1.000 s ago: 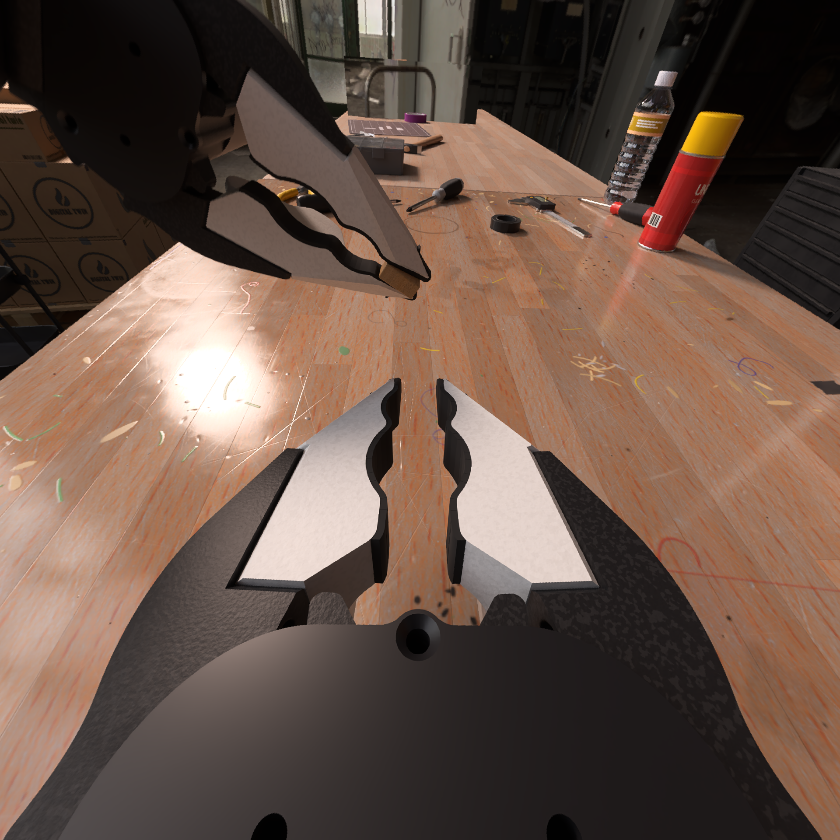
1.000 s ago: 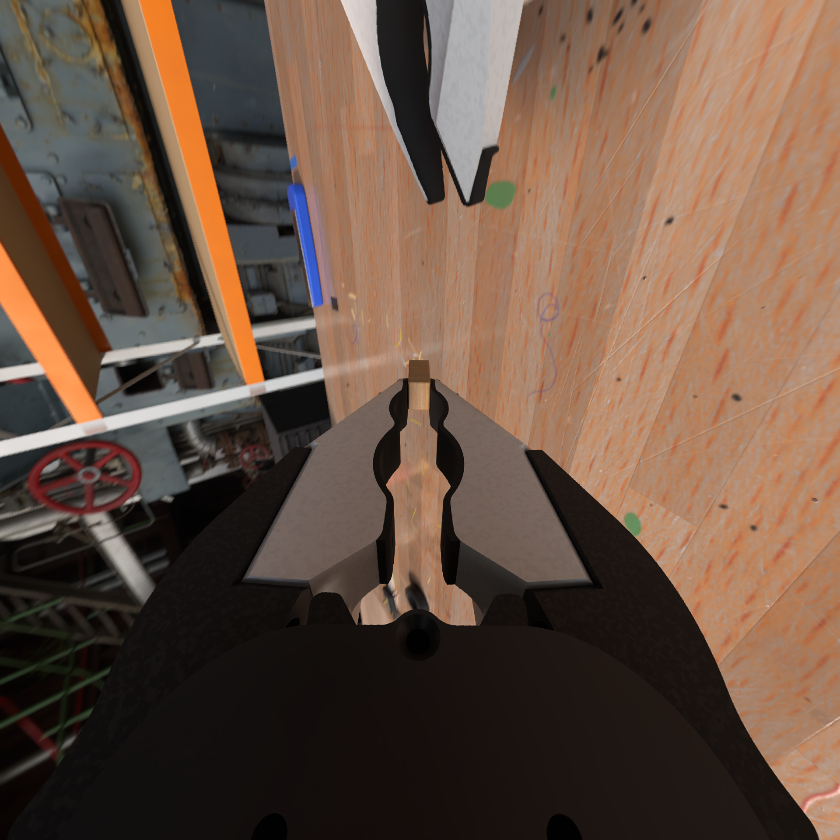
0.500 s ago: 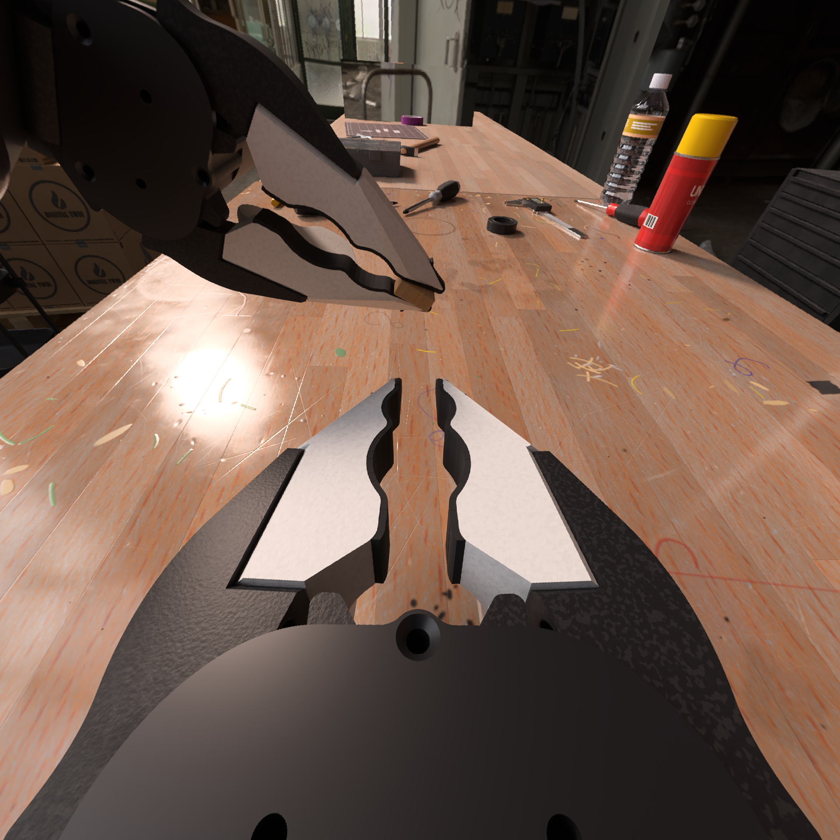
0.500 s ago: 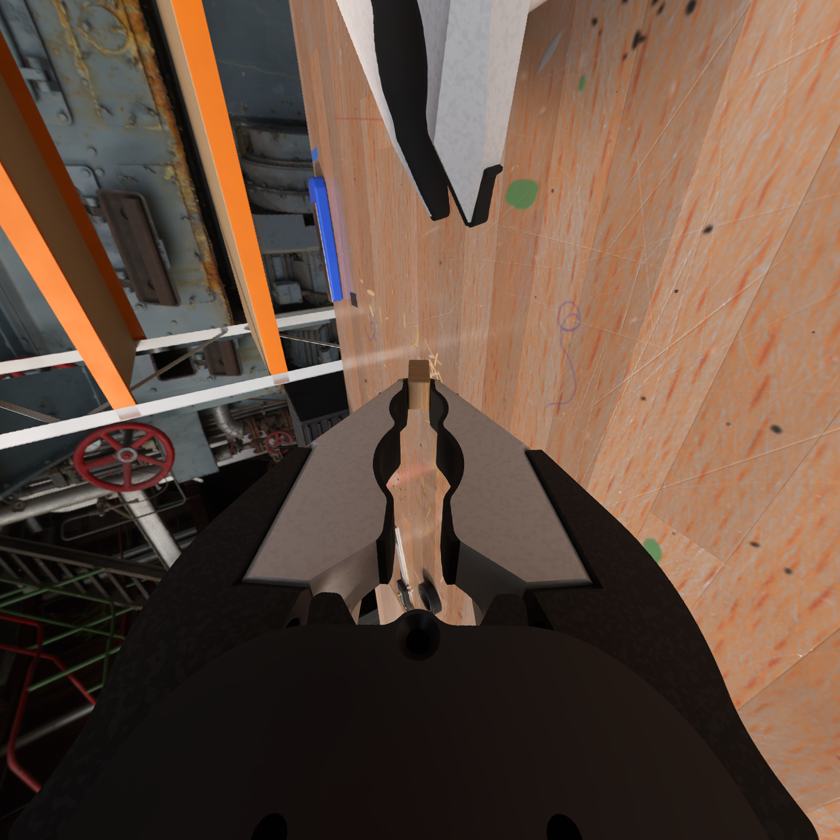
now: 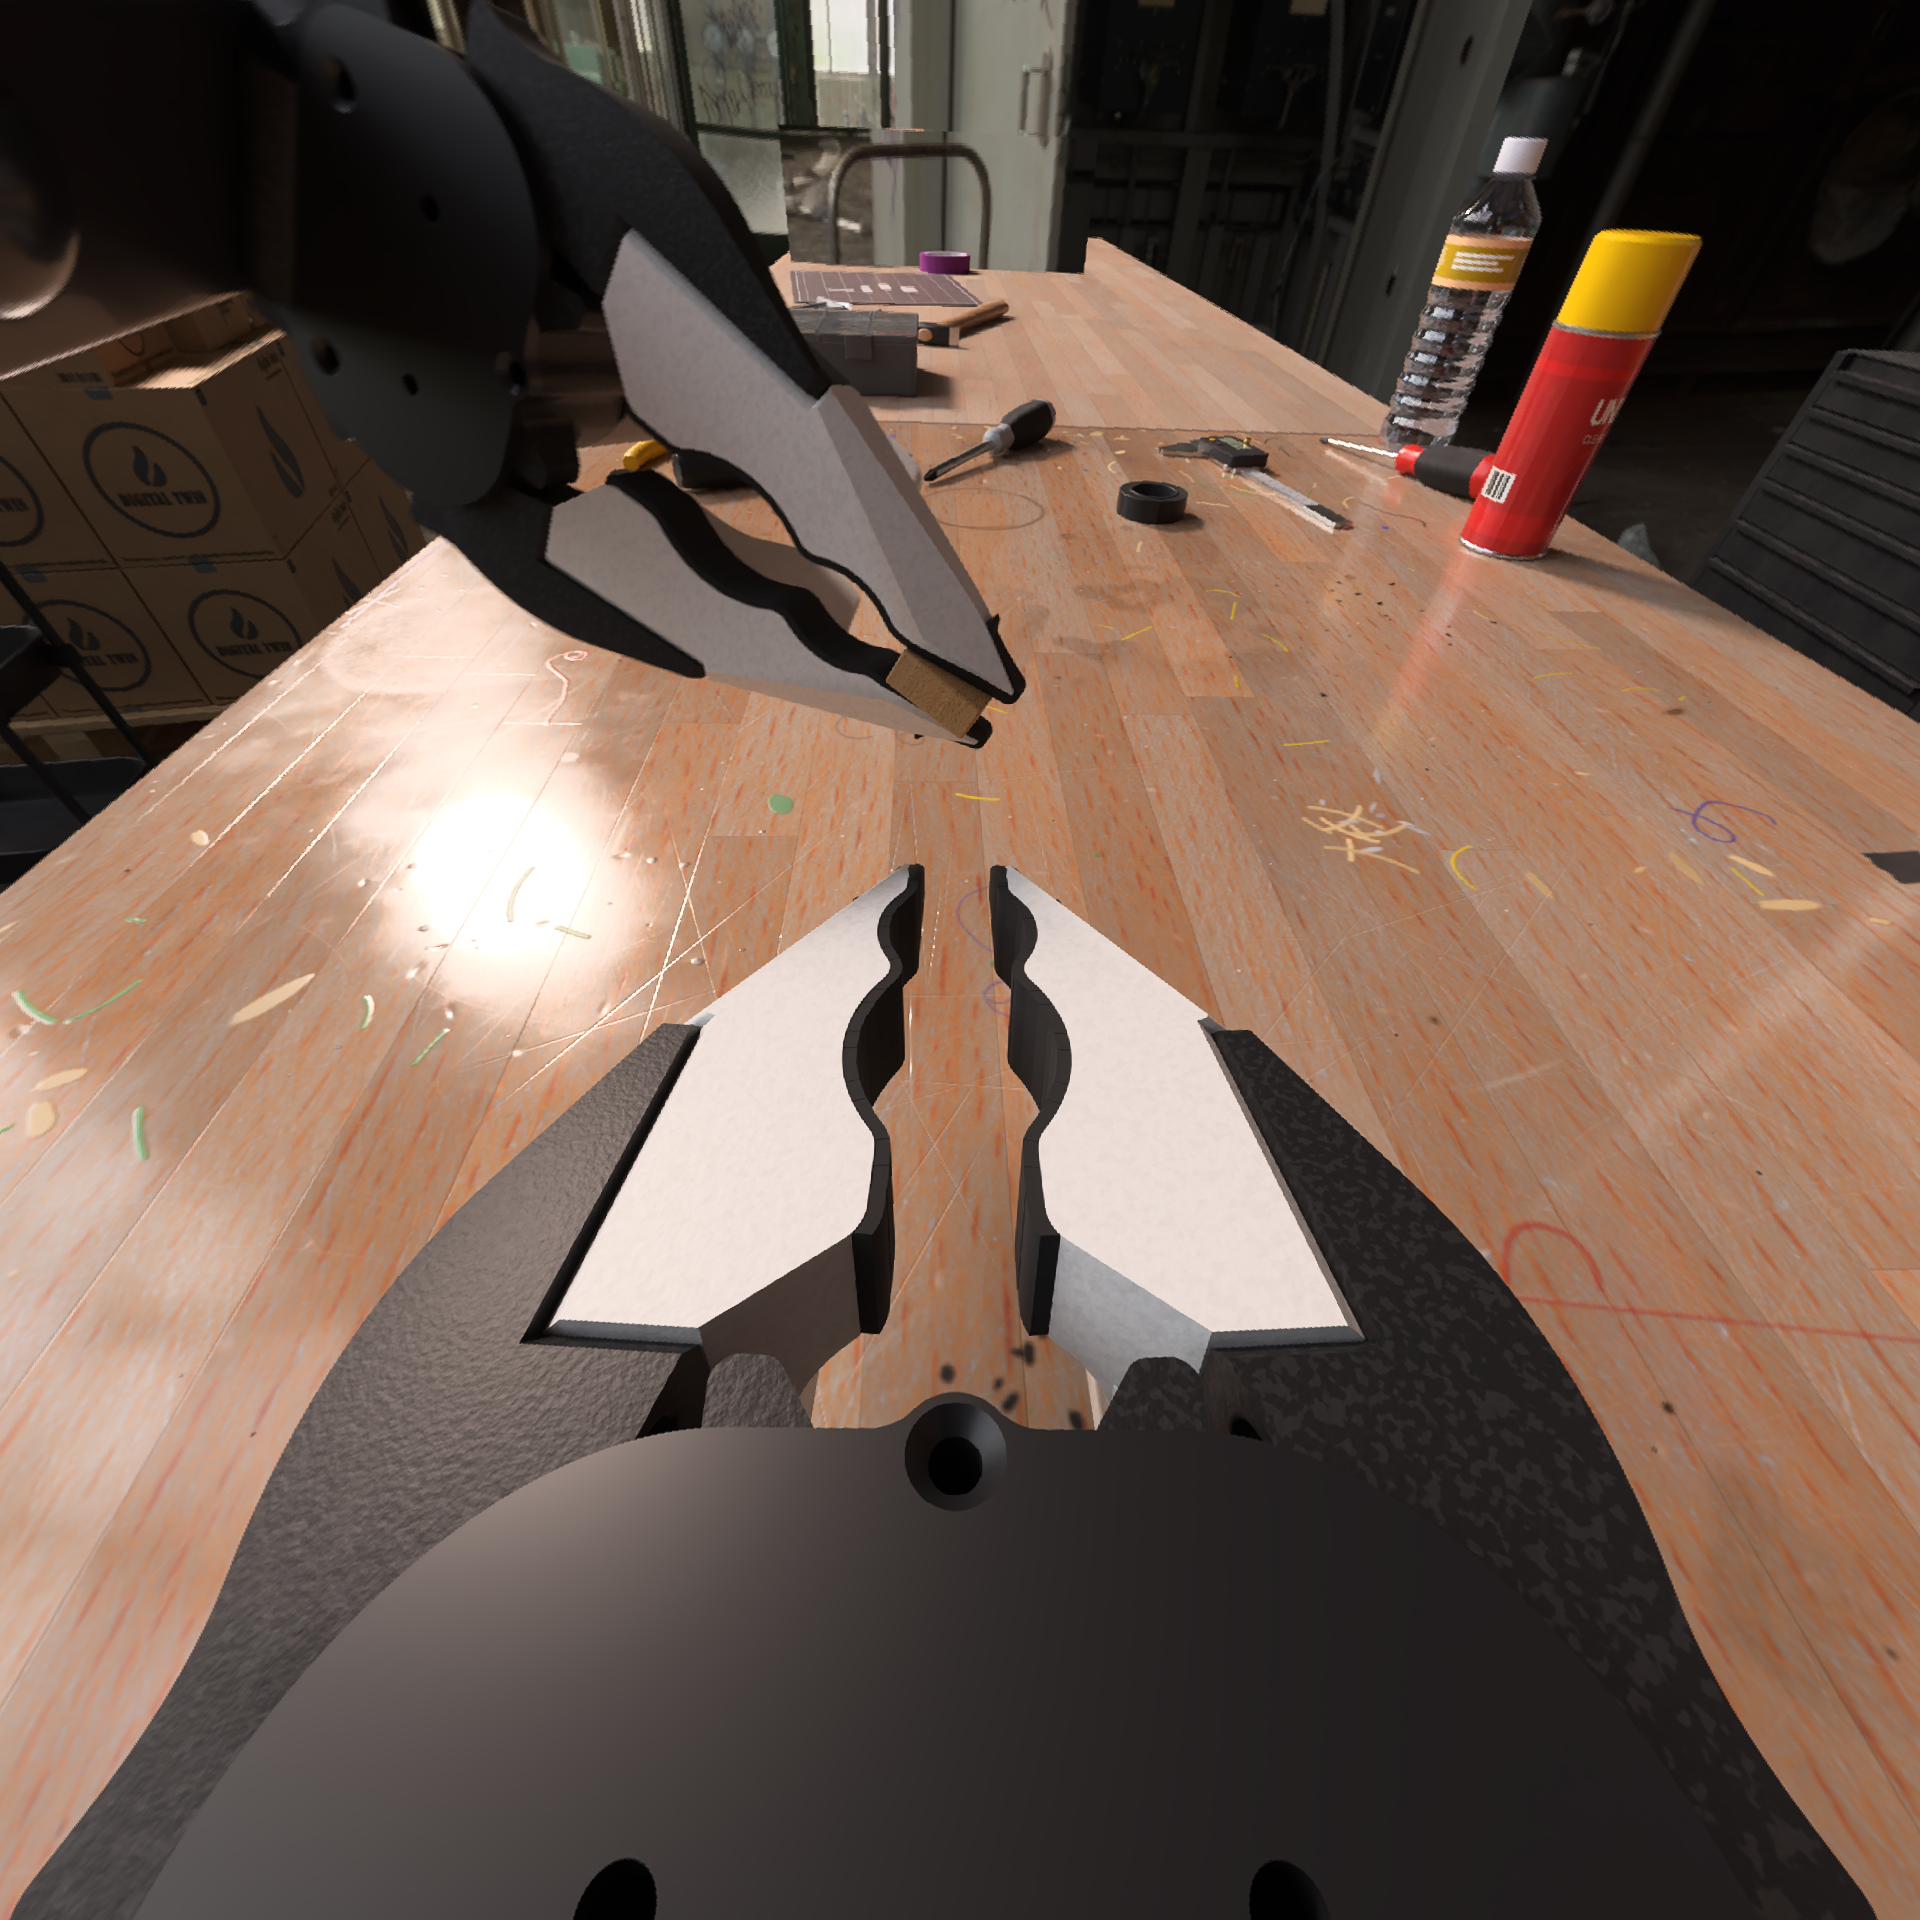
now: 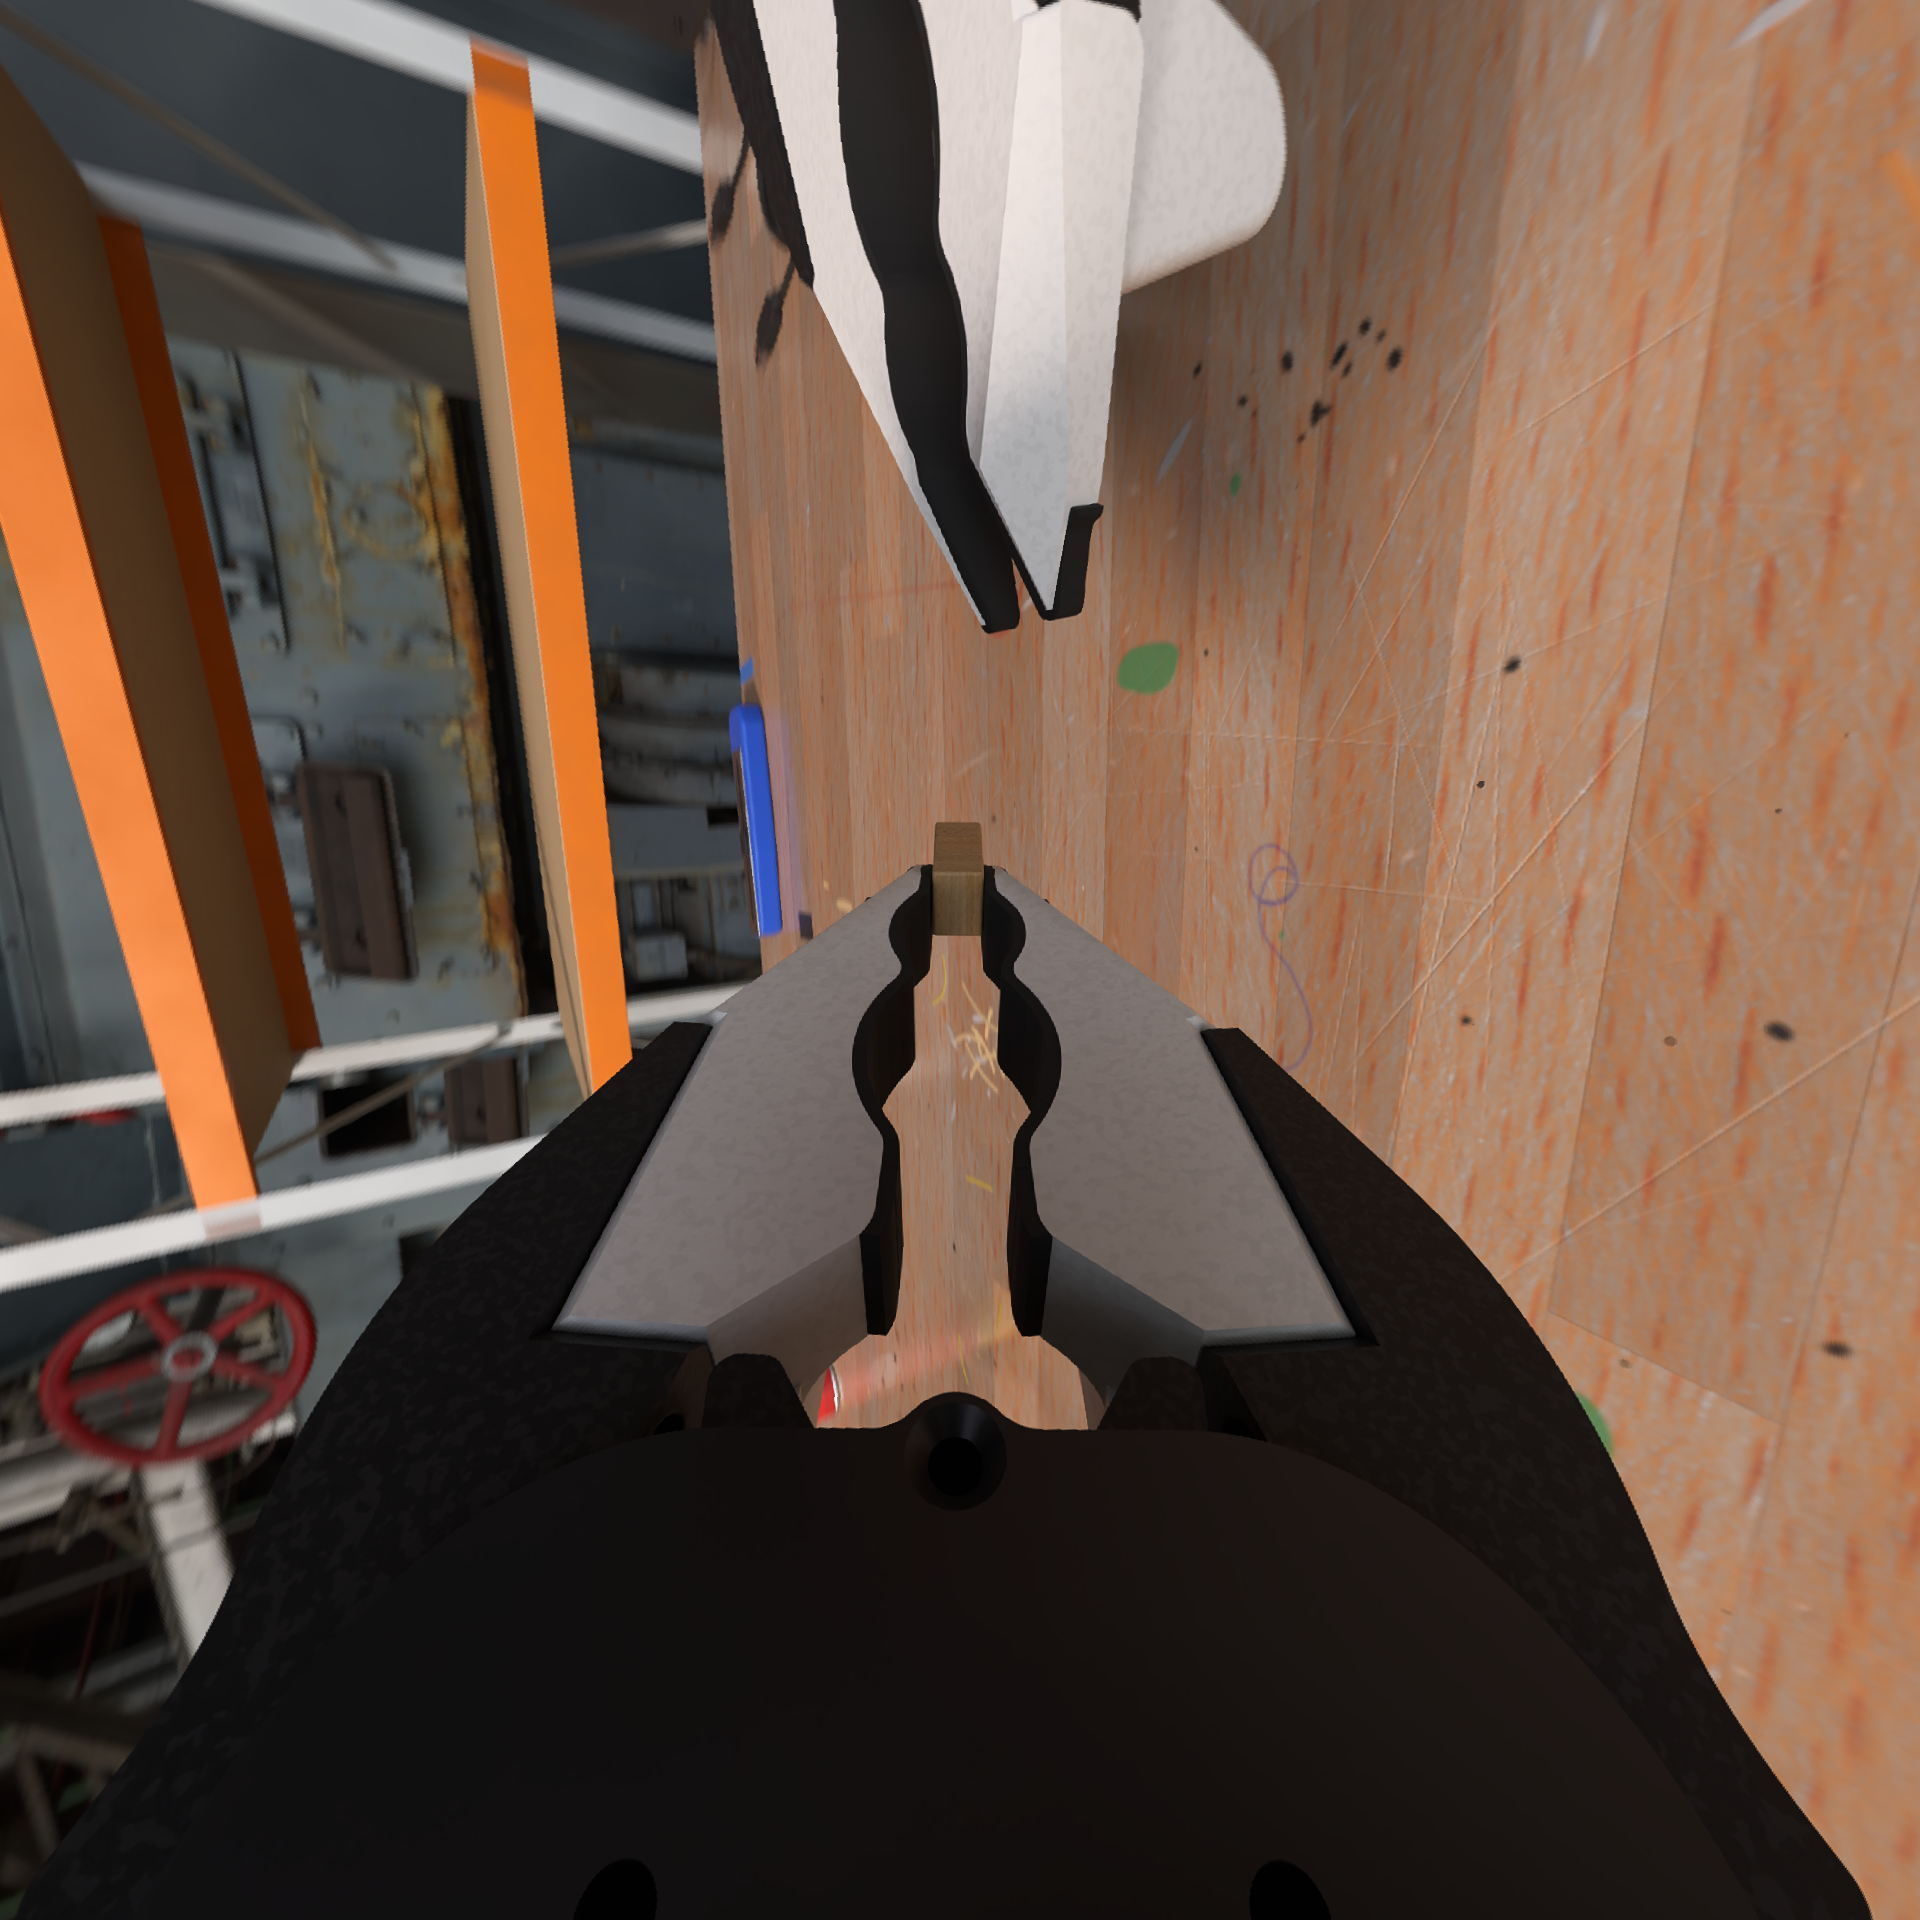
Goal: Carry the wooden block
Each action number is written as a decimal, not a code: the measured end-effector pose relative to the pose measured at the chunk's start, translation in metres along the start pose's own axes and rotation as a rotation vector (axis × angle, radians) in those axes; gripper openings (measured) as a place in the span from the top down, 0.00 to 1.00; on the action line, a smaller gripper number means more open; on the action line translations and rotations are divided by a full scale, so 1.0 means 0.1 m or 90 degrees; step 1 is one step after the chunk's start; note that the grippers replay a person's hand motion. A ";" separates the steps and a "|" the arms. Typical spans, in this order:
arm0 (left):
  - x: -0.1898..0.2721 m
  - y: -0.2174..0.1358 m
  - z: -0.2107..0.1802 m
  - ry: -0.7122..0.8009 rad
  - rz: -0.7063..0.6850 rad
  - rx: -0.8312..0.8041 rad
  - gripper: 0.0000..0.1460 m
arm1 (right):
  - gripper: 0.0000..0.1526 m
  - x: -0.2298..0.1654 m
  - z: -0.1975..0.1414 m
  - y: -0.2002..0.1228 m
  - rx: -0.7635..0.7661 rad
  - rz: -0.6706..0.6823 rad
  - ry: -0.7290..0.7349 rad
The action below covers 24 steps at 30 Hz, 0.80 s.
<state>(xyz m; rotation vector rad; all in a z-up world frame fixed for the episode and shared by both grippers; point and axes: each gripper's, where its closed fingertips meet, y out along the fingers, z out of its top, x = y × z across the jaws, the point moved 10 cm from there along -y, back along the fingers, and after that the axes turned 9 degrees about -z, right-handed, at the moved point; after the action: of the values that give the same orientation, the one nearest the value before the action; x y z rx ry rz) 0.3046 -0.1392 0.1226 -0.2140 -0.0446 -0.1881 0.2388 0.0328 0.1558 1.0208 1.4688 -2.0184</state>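
The wooden block (image 5: 935,694) is a small tan cuboid. My right gripper (image 5: 951,698) is shut on it at the fingertips and holds it in the air above the wooden workbench (image 5: 1351,1039), ahead and slightly left of my left gripper (image 5: 954,883). In the right wrist view the block (image 6: 956,878) sticks out past the tips of the right gripper (image 6: 956,883). My left gripper is empty, its jaws a narrow gap apart, low over the bench. It also shows at the top of the right wrist view (image 6: 1034,613).
A red spray can with a yellow cap (image 5: 1569,395), a water bottle (image 5: 1465,291), a black ring (image 5: 1151,502), a screwdriver (image 5: 992,438) and a grey case (image 5: 862,348) lie at the far end. Cardboard boxes (image 5: 156,488) stand left of the bench. A blue object (image 6: 756,821) lies near the bench edge.
My right gripper, still holding the block, has moved right and down, closer to my left gripper. The left gripper's jaws keep the same narrow gap.
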 end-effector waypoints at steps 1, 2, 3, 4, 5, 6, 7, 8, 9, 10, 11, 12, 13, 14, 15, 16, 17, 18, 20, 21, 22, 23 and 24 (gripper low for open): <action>0.00 0.00 0.00 0.001 0.003 0.000 0.92 | 0.95 -0.01 -0.03 0.00 0.022 -0.005 0.010; 0.00 -0.01 0.00 0.001 0.003 0.000 0.93 | 0.95 -0.03 -0.06 0.00 0.045 -0.007 0.020; 0.00 -0.01 0.00 -0.001 0.002 0.001 0.93 | 0.95 -0.04 -0.09 -0.01 0.065 -0.012 0.027; -0.01 -0.01 0.00 -0.002 -0.001 0.001 0.93 | 0.95 -0.06 -0.12 -0.01 0.083 -0.020 0.028; 0.00 -0.01 0.00 -0.001 -0.002 0.000 0.93 | 0.95 -0.08 -0.14 -0.02 0.097 -0.027 0.027; 0.00 -0.01 0.00 0.001 -0.002 -0.001 0.92 | 0.95 -0.10 -0.16 -0.04 0.114 -0.035 0.027; 0.00 -0.01 0.01 0.001 -0.001 -0.001 0.92 | 0.95 -0.11 -0.18 -0.05 0.129 -0.043 0.029; 0.00 -0.01 0.01 0.001 -0.002 -0.001 0.92 | 0.95 -0.11 -0.20 -0.05 0.134 -0.053 0.034; 0.00 -0.01 0.01 0.001 -0.003 0.001 0.92 | 0.95 -0.12 -0.21 -0.06 0.133 -0.064 0.037; 0.00 -0.01 0.01 0.001 -0.003 0.002 0.92 | 0.95 -0.12 -0.22 -0.05 0.133 -0.068 0.040; 0.00 -0.01 0.01 0.000 -0.003 0.003 0.92 | 0.95 -0.12 -0.24 -0.05 0.130 -0.070 0.044; 0.00 -0.01 0.01 0.000 -0.003 0.004 0.92 | 0.95 -0.12 -0.24 -0.06 0.126 -0.077 0.044; 0.00 -0.01 0.01 0.000 -0.004 0.004 0.92 | 0.95 -0.13 -0.25 -0.07 0.119 -0.080 0.041; 0.00 -0.01 0.02 0.000 -0.003 0.005 0.92 | 0.95 -0.13 -0.25 -0.08 0.110 -0.080 0.038; 0.00 -0.01 0.02 0.000 -0.003 0.008 0.92 | 0.95 -0.14 -0.26 -0.08 0.095 -0.078 0.037; 0.00 -0.02 0.03 -0.002 -0.003 0.014 0.92 | 0.95 -0.15 -0.26 -0.08 0.074 -0.074 0.035; -0.01 -0.03 0.03 -0.006 -0.002 0.020 0.92 | 0.95 -0.16 -0.26 -0.07 0.063 -0.076 0.029; -0.02 -0.04 0.03 -0.012 -0.001 0.024 0.92 | 0.95 -0.16 -0.26 -0.06 0.055 -0.078 0.027; -0.04 -0.04 0.02 -0.024 0.006 0.023 0.92 | 0.95 -0.15 -0.23 -0.02 0.037 -0.081 0.028; -0.05 -0.04 0.01 -0.029 0.008 0.020 0.92 | 0.95 -0.14 -0.22 -0.01 0.031 -0.084 0.023; -0.06 -0.04 0.00 -0.033 0.010 0.018 0.92 | 0.95 -0.13 -0.20 -0.01 0.029 -0.086 0.019; -0.07 -0.03 -0.01 -0.036 0.014 0.013 0.93 | 0.95 -0.13 -0.19 -0.01 0.035 -0.086 0.018; -0.07 -0.02 -0.02 -0.038 0.015 0.009 0.94 | 0.95 -0.12 -0.18 -0.02 0.040 -0.082 0.022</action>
<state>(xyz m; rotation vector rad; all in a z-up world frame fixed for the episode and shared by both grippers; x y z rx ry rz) 0.2971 -0.1399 0.1206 -0.2067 -0.1032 -0.1571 0.2507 0.0498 0.1634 1.0134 1.5332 -2.1603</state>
